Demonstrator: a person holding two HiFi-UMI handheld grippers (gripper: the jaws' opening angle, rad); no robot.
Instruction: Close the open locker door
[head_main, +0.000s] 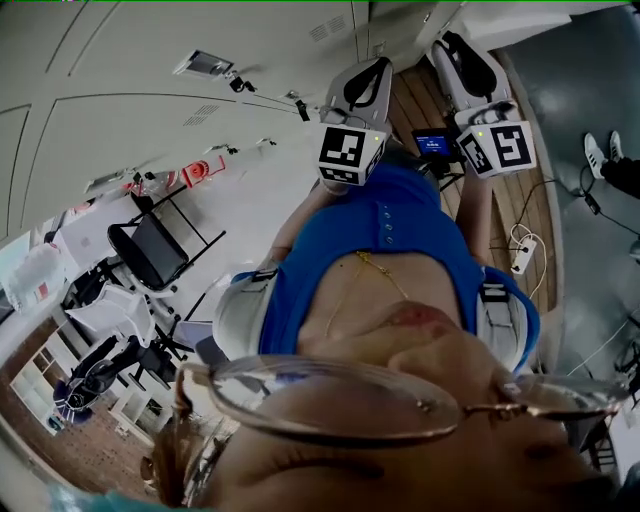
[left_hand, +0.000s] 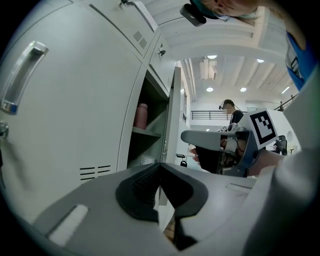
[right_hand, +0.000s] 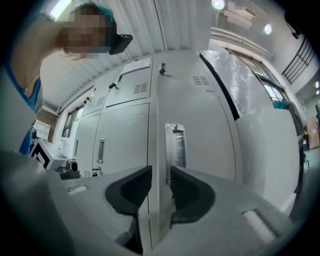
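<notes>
Locker door (left_hand: 173, 115) stands open, edge-on beside its shelved compartment (left_hand: 152, 142), ahead of the left tool (left_hand: 160, 169), whose jaws meet on nothing. The right tool (right_hand: 160, 176), narrowly parted and empty, faces closed lockers (right_hand: 125, 135).

Look into your open locker (left_hand: 152, 105): its shelf (left_hand: 146, 133) carries a pink bottle (left_hand: 141, 116), standing upright close to the locker's left inner wall. A plank floor (head_main: 415, 100) runs at the locker's foot. A white power strip (head_main: 522, 258) lies on those planks, near their edge away from the locker, with a pale cable (head_main: 518, 233) looped just beside it. Past that edge, farther from the locker, a grey floor (head_main: 570, 90) begins, and a pair of black-and-white shoes (head_main: 603, 150) rests on it.
</notes>
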